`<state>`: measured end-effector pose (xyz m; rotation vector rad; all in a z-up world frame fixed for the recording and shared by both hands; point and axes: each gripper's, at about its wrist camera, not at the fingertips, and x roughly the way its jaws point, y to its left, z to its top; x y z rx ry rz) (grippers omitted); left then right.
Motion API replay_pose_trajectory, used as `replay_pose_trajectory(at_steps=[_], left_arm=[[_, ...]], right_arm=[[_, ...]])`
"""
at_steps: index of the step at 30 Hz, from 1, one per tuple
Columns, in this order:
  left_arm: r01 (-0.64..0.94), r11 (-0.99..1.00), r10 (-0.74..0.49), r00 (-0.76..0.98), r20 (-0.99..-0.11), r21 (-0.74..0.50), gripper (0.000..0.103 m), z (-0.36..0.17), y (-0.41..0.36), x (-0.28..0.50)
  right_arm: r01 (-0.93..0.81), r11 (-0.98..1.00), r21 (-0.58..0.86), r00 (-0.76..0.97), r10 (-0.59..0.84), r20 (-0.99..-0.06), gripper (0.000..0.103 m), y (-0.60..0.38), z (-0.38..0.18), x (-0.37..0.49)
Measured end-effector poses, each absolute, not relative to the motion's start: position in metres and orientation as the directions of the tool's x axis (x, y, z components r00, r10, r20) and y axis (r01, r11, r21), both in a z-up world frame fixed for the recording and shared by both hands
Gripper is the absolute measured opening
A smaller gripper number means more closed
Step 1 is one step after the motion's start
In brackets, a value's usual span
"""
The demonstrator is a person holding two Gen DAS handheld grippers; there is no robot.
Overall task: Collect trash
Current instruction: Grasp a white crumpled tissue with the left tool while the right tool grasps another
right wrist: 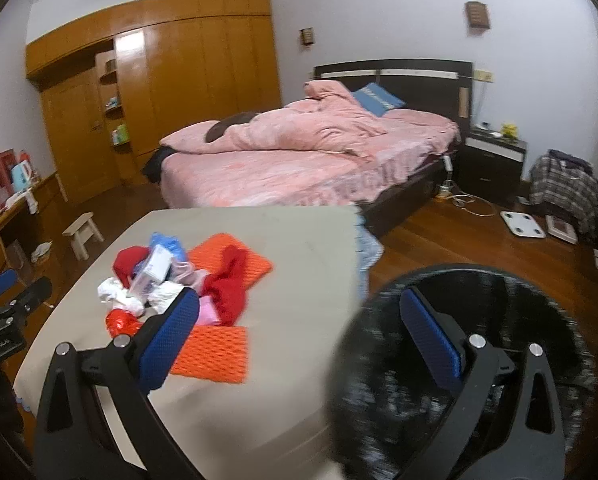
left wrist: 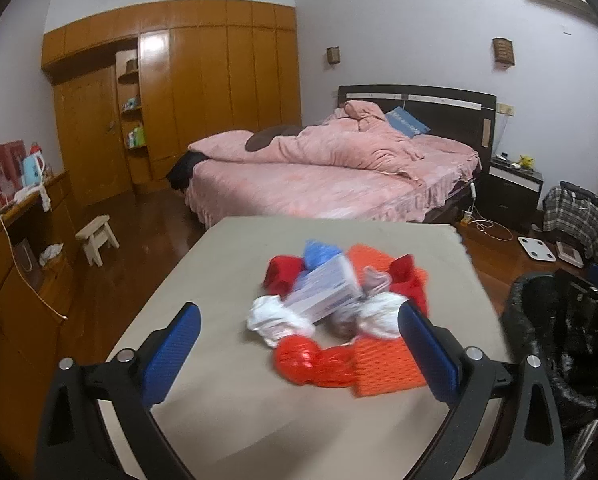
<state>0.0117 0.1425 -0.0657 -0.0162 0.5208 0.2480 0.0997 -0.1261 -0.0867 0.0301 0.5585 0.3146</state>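
A heap of trash lies on the beige table (left wrist: pixel 219 420): a pale cardboard box (left wrist: pixel 327 292), crumpled white paper (left wrist: pixel 277 320), a red plastic wrapper (left wrist: pixel 299 358), red cloth (left wrist: pixel 283 274), a blue bag (left wrist: pixel 319 252) and orange foam mesh (left wrist: pixel 387 368). My left gripper (left wrist: pixel 299 322) is open just short of the heap, nothing between its blue pads. My right gripper (right wrist: pixel 299 304) is open too, with its right finger over a black-lined bin (right wrist: pixel 479 360) beside the table (right wrist: pixel 291 360). The same heap (right wrist: pixel 159 280) sits to its left. The left gripper (right wrist: pixel 3 312) shows at the left edge.
A pink bed (left wrist: pixel 331 168) stands beyond the table, with a wooden wardrobe (left wrist: pixel 199 88) behind it. A small stool (left wrist: pixel 97 238) and a wooden counter (left wrist: pixel 23 208) are on the left. A nightstand (left wrist: pixel 515 184), a scale (left wrist: pixel 537 248) and cables lie on the floor to the right.
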Motion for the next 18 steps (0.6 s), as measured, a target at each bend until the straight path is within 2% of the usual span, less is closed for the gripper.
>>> replay_pose_trajectory(at_steps=[6,18], left_arm=[[-0.269,0.963,0.249,0.834,-0.493,0.031,0.097,-0.088,0.176,0.018],[-0.297,0.954,0.272,0.808,-0.523,0.038,0.097,-0.115,0.213,0.046]], right_arm=[[-0.389,0.917,0.084,0.760,0.371,-0.534,0.083,-0.069,-0.109,0.120],[-0.488,0.870,0.072,0.677,0.429,-0.598,0.081,0.006,-0.150,0.154]])
